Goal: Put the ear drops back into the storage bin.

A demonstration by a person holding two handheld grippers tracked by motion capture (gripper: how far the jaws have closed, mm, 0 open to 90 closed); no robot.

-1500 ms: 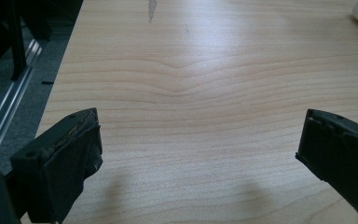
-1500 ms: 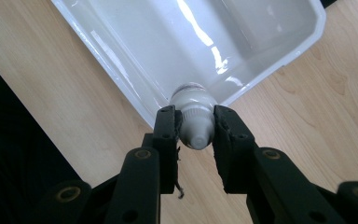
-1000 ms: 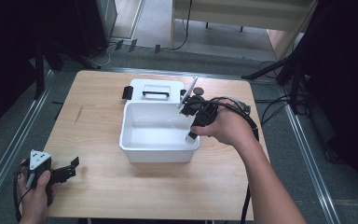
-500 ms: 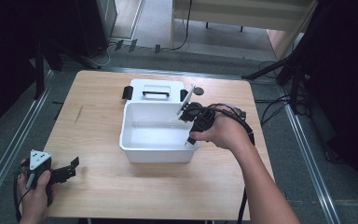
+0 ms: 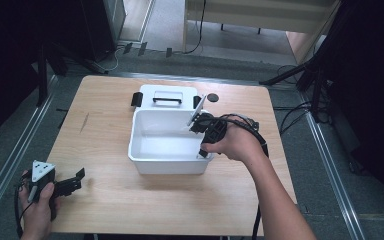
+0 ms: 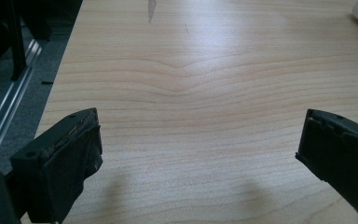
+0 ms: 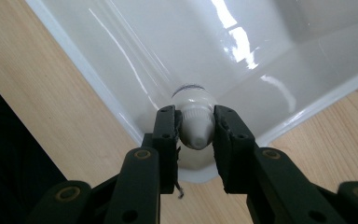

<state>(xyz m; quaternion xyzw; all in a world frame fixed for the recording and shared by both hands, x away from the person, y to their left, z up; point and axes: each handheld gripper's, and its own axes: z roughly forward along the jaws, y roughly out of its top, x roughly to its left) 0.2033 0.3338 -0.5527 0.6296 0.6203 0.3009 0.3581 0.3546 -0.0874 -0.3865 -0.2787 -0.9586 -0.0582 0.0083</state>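
My right gripper [image 7: 195, 122] is shut on a small white capped bottle [image 7: 194, 125], one black pad on each side of its ribbed cap. The bottle hangs just inside the near right corner of a white plastic bin [image 7: 98, 79]. In the high view the right gripper [image 5: 203, 149] points down into that bin [image 5: 145, 161] at its right wall, with a hand wrapped around it. My left gripper [image 5: 75, 181] rests at the table's front left corner, held by the other hand. Its jaws [image 6: 198, 144] stand wide open over bare wood with nothing between them.
A white lid with a black handle [image 5: 167, 96] lies flat just behind the bin. A small dark round spot [image 5: 214, 98] sits on the table to its right. The wooden tabletop [image 5: 105, 200] has free room at the front and left. Cables trail from the right hand.
The right hand has sunk a little with the bottle, toward the bin's near right corner. The left hand and its gripper have kept still.
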